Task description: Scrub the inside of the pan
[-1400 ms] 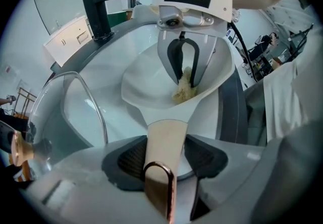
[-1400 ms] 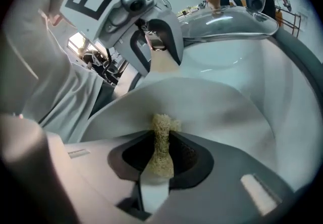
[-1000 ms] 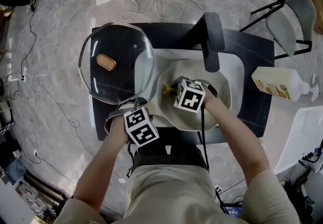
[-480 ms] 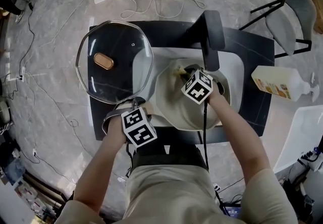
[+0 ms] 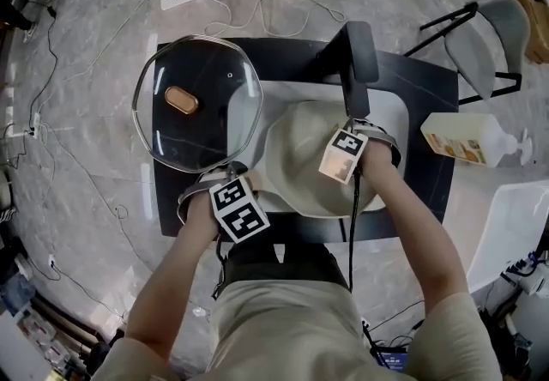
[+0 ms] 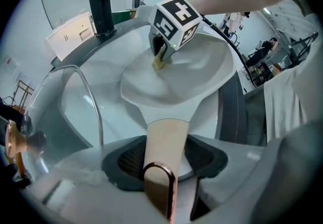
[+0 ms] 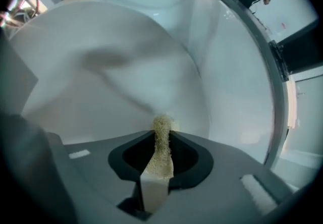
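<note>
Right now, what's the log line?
left tool: shut on pan handle | right tool: shut on sponge | sponge: inside pan | pan: in sink

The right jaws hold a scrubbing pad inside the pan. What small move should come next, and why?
Probably drag the scrubbing pad across the pan's inside toward the handle. The right gripper is shut on the pad, its tip touching the pan, and much bare surface lies between it and the handle. The left gripper grips the handle, so the pan should stay steady.
</note>
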